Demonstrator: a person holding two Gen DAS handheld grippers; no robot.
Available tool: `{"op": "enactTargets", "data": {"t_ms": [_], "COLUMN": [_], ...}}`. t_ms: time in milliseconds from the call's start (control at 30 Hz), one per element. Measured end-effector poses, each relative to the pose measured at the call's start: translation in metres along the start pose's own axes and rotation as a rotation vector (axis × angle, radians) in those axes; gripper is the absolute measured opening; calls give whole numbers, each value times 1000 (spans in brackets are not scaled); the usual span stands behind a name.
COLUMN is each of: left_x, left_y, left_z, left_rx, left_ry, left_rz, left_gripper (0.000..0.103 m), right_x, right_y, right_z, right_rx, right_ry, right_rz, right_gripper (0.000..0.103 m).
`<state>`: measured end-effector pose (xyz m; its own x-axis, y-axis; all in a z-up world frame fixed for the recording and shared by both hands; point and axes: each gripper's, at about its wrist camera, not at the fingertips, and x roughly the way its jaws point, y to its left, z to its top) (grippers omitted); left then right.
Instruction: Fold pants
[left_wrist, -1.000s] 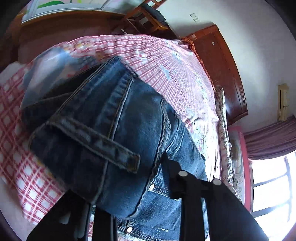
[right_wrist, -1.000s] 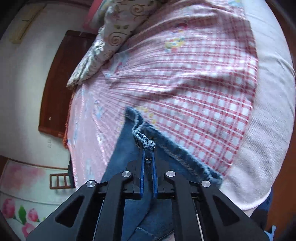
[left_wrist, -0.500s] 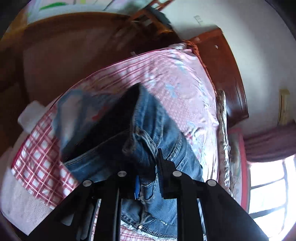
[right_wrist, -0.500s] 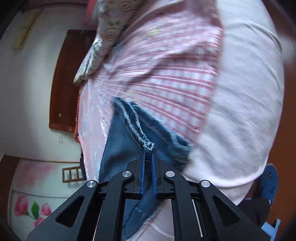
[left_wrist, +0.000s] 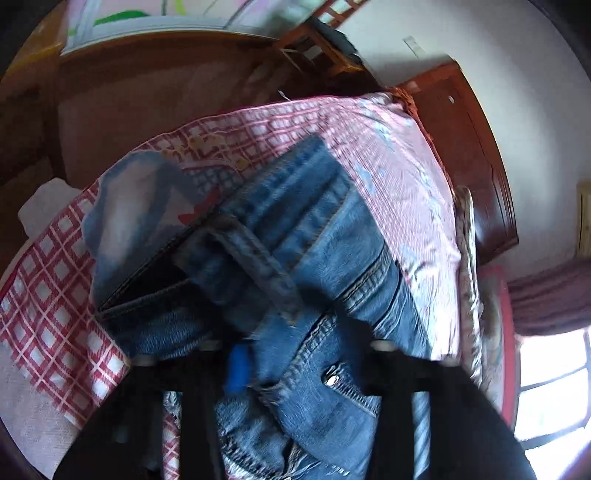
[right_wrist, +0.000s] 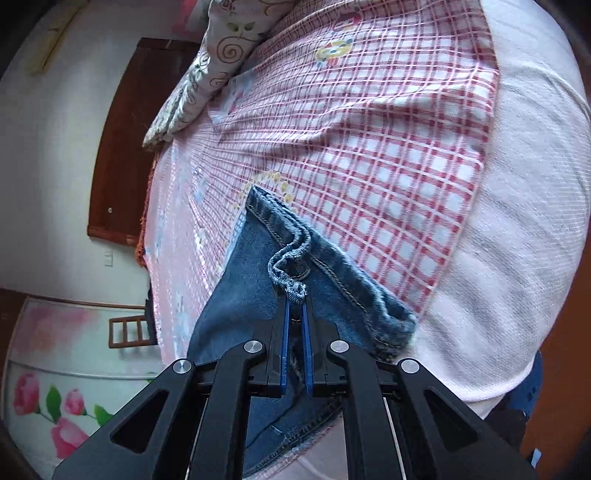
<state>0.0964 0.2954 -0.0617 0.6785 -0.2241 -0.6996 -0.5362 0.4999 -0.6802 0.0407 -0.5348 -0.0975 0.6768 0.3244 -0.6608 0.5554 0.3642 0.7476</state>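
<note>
Blue denim jeans (left_wrist: 317, 258) lie bunched on a bed with a red and pink checked sheet (left_wrist: 55, 295). In the left wrist view the waistband, a belt loop and rivets fill the frame; my left gripper (left_wrist: 306, 354) has its fingers spread wide with denim between them, blurred. In the right wrist view my right gripper (right_wrist: 294, 306) is shut on the frayed hem (right_wrist: 291, 288) of a jeans leg (right_wrist: 258, 277), which lies near the bed's edge.
A dark wooden headboard (left_wrist: 476, 147) and a patterned pillow (right_wrist: 218, 62) are at the bed's head. A wooden chair (left_wrist: 325, 40) stands beyond the bed. A window (left_wrist: 554, 387) glows at right. White mattress side (right_wrist: 517, 221) drops off beside the hem.
The left gripper's fingers have spread apart over the waistband, and the denim has shifted under it. The right gripper has kept its hold on the hem and swung back over the bed.
</note>
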Motion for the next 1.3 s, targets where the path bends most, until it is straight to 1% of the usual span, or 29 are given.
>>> {"op": "enactTargets", "data": {"t_ms": [33, 67, 133, 200, 233, 267, 300, 333, 367, 400, 433, 467, 500, 533, 600, 633, 733, 867, 967, 1033, 1100, 1133, 1167, 1200, 1233, 1267, 1300], "left_x": [-3, -8, -29, -57, -68, -75, -77, -69, -55, -43, -28, -20, -23, -24, -24, -25, -30, -35, -31, -27, -27, -25, -25, -24, -24, -23, -23], "left_y": [-1, -8, -30, -49, -53, -54, -48, -40, -19, -1, 15, 25, 25, 21, 11, 5, -12, -2, 5, 4, 7, 5, 6, 8, 10, 11, 15], "left_z": [3, 6, 14, 19, 19, 18, 14, 10, 4, 0, -8, -15, -20, -21, -19, -18, -14, -15, -14, -10, -12, -13, -15, -17, -20, -22, -25], "left_rx": [-22, -18, 25, 77, 121, 170, 234, 286, 305, 292, 290, 300, 310, 315, 315, 319, 350, 351, 333, 338, 354, 358, 357, 354, 357, 362, 366], "left_ry": [-12, -23, -56, -94, -114, -126, -122, -101, -45, 7, 51, 59, 3, -13, -16, -20, -39, -25, -24, -27, -32, -34, -34, -34, -33, -33, -36], "left_rz": [-16, -60, -157, -252, -264, -262, -212, -139, -72, -29, 50, 86, 65, 74, 104, 103, 111, 124, 116, 113, 115, 115, 115, 115, 116, 119, 117], "left_gripper": [6, 6, 6, 6, 6, 6, 7, 7, 7, 7, 7, 7, 8, 8, 8, 8, 8, 8, 8, 8, 8, 8, 8, 9, 9, 9, 11], "right_x": [0, -5, -26, -50, -58, -60, -60, -54, -49, -36, -23, -17, -19, -20, -20, -19, -24, -23, -26, -31, -40, -46, -54, -60, -64, -60, -49], "right_y": [8, 21, 54, 78, 82, 81, 65, 42, 19, -5, -23, -34, -41, -43, -31, -24, -21, -33, -35, -23, 5, 22, 40, 50, 57, 55, 41], "right_z": [4, 7, 12, 10, 8, 7, 5, 2, -2, -8, -15, -20, -23, -25, -23, -21, -22, -19, -20, -18, -15, -14, -13, -13, -13, -11, -7], "right_rx": [5, -1, -35, -96, -129, -144, -138, -113, -89, -80, -83, -81, -50, -22, -74, -105, -123, -103, -111, -130, -206, -249, -281, -302, -335, -357, -349], "right_ry": [-2, -10, -52, -93, -102, -102, -95, -74, -45, -3, 26, 32, 2, -12, -7, 4, 20, 25, 25, -3, -35, -56, -83, -101, -121, -126, -108], "right_rz": [28, 93, 223, 314, 318, 292, 246, 181, 116, 39, -49, -68, -18, 0, -41, -63, -75, -58, -70, -32, -15, 8, 52, 85, 92, 45, -44], "right_gripper": [5, 5, 5, 5, 5, 5, 5, 5, 5, 5, 5, 5, 5, 5, 5, 5, 5, 5, 5, 5, 5, 5, 5, 5, 5, 5, 5]}}
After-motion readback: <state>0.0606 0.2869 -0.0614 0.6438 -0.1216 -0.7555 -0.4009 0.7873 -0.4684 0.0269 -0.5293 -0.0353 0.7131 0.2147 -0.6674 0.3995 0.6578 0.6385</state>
